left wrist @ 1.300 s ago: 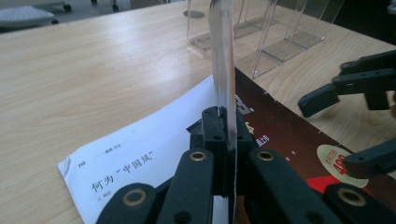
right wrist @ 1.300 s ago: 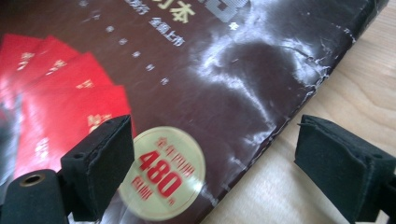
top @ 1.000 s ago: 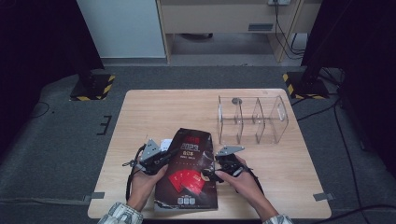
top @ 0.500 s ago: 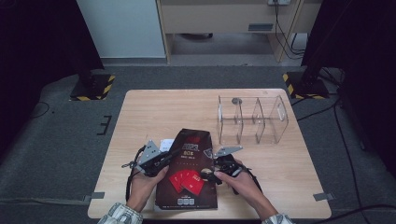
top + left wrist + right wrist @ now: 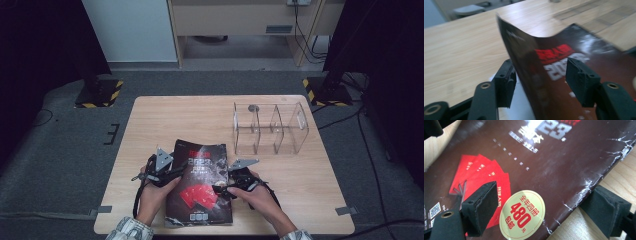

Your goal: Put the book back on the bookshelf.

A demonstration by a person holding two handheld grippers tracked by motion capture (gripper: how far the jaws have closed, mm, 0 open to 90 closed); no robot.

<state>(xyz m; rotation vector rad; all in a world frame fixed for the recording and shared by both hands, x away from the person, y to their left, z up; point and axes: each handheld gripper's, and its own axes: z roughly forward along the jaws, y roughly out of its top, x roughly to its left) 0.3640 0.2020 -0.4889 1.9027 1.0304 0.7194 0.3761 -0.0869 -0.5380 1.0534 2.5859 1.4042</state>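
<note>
One book (image 5: 201,185) lies on the near half of the desk (image 5: 200,120), between two hands. Its cover is glossy, dark brown to black, with red printed cards, white lettering and one round cream sticker (image 5: 522,214) bearing red figures. The cover is a thin, flexible sheet; white crease cracks run along its spine edge in the right gripper view.

Two tongs are present. The left tongs (image 5: 167,172) sit at the book's left edge. Their jaws have just been opening; in the left gripper view the lifted, curling cover edge stands in the gap between them, and the black foam pads (image 5: 505,85) do not press on it. The right tongs (image 5: 227,189) straddle the book's right edge: one pad (image 5: 482,206) is over the cover and one lies beside the spine on the wood. The jaws stand apart, and no clamping is evident.

One clear plastic organiser (image 5: 270,128), rectangular with thin dividers forming three compartments, stands on the far right of the desk, well apart from the book. The desk is one flat rectangle of pale wood grain.
</note>
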